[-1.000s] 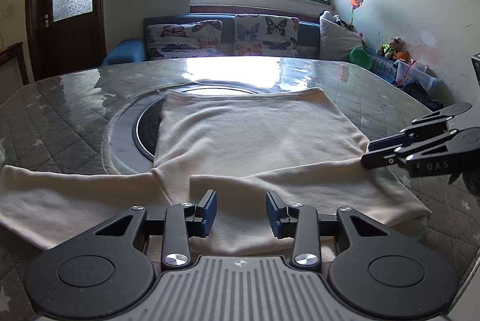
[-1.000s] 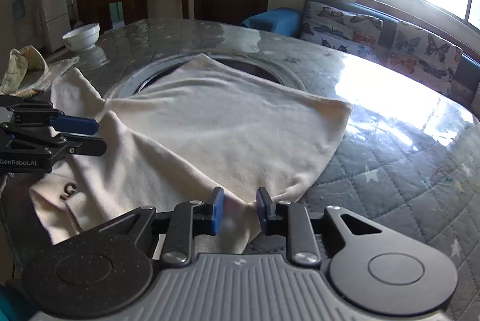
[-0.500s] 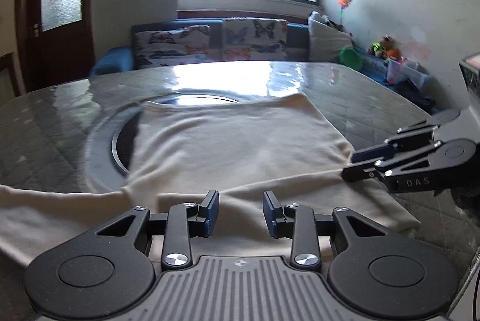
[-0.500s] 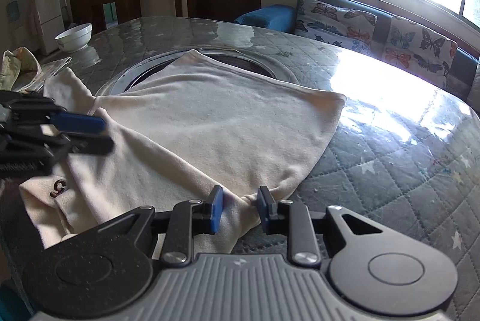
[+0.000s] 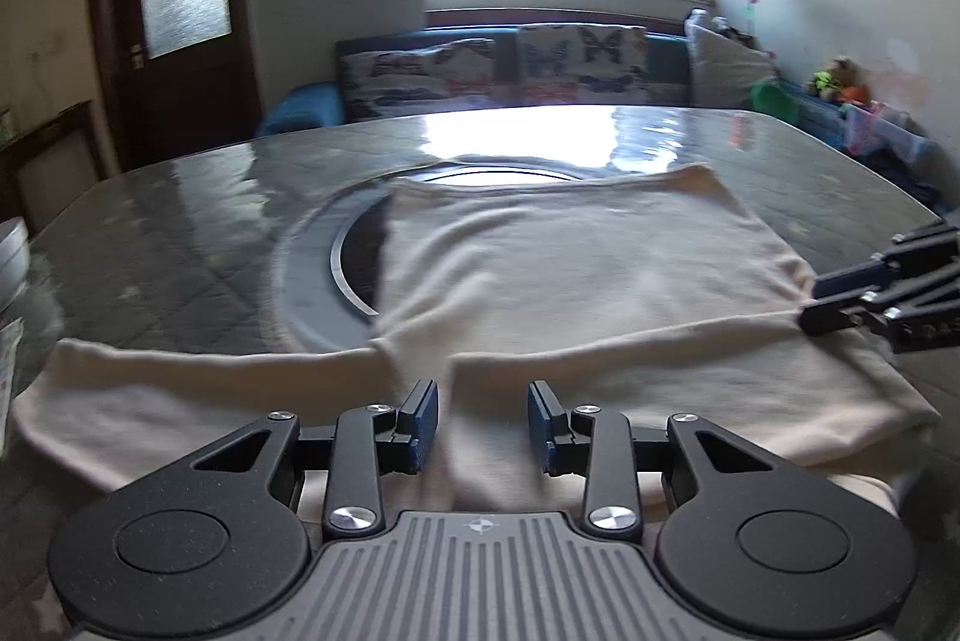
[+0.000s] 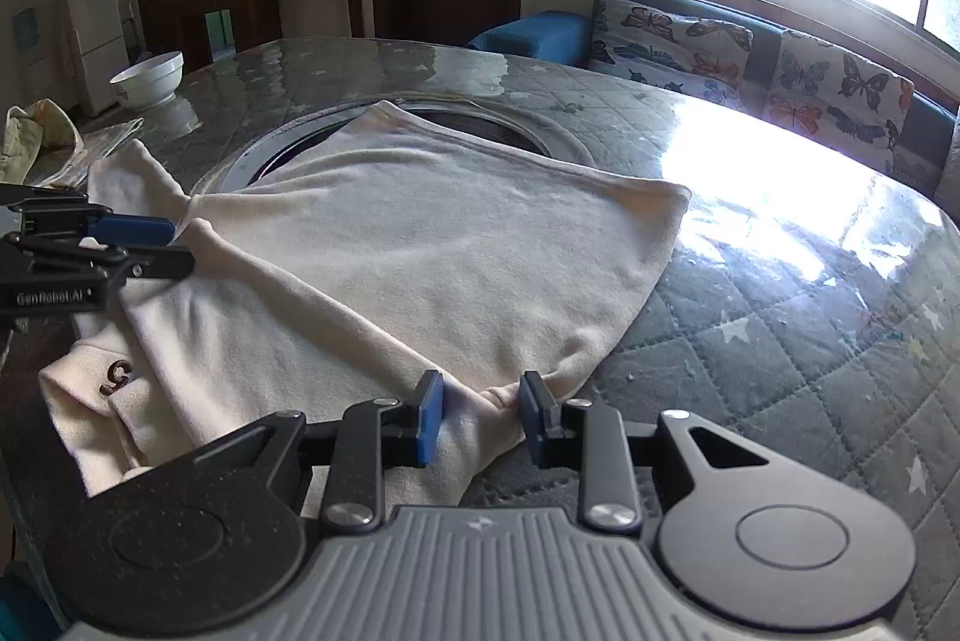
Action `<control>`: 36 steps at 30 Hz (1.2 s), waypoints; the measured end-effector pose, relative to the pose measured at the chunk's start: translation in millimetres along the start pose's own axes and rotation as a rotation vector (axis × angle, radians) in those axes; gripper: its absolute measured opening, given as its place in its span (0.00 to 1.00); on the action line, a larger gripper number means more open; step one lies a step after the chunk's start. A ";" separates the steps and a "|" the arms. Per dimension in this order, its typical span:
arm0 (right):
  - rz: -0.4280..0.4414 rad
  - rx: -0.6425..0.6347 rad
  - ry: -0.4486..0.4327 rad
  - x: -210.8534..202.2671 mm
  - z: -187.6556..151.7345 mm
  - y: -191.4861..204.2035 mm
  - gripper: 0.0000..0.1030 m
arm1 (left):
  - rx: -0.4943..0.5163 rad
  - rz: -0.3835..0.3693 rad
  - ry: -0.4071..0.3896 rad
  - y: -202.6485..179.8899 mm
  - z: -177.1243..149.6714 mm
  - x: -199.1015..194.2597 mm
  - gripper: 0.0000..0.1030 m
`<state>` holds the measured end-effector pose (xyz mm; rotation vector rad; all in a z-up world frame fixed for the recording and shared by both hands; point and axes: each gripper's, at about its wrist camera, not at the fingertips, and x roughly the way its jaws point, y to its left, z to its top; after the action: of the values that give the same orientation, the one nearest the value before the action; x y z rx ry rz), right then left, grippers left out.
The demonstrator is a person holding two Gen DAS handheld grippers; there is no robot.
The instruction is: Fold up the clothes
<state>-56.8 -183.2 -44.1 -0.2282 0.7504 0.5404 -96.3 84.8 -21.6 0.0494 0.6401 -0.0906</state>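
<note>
The shirt [image 6: 420,275] is cream and soft. It lies flat on the table [image 6: 780,317], partly over a round ring [image 5: 312,275] set in the table top. Its far part is smooth and spread out. The near part is bunched, with a long roll of cloth running across it. A small dark mark shows on the cloth near the left edge in the right view.

The right gripper [image 6: 481,410] sits low at the near right corner of the shirt. Its 2 fingers are a little apart, and a pinch of cloth lies between them. The right finger touches the cloth, but I cannot tell if the grip is tight.

The left gripper [image 5: 483,422] is over the near middle of the shirt. Its 2 fingers are apart, with cloth lying under the gap and nothing held.

I think the folding has only just begun. The top part may be turned over already, but that is hard to tell. The sleeves and sides are not yet folded in.

A white bowl [image 6: 147,77] sits far off on the table. A sofa [image 5: 510,71] stands under the window.
</note>
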 end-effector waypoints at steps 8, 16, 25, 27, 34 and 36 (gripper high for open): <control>-0.009 -0.013 -0.010 -3.2 2.2 4.2 0.30 | 0.028 -0.052 -0.027 -17.5 7.3 0.2 0.35; 0.075 -0.106 -0.041 -17.5 5.1 37.0 0.32 | 0.066 -0.081 -0.023 -24.1 -3.9 -10.1 0.35; 0.156 -0.200 -0.005 -11.1 -2.2 75.7 0.33 | 0.080 -0.094 -0.002 -26.8 -19.4 -16.9 0.36; 0.153 -0.223 -0.010 -12.8 -1.9 80.8 0.33 | 0.075 -0.094 -0.004 -24.2 -20.7 -19.7 0.37; 0.176 -0.233 -0.025 -2.0 10.4 92.6 0.33 | 0.048 -0.084 -0.018 -15.3 -20.6 -26.2 0.37; 0.191 -0.239 -0.014 3.4 10.9 97.8 0.33 | 0.034 -0.079 -0.022 -11.6 -20.3 -28.7 0.38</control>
<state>-101.3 -95.5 -39.4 -0.3766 0.6970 0.8136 -132.5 76.7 -20.8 0.0555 0.6182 -0.1779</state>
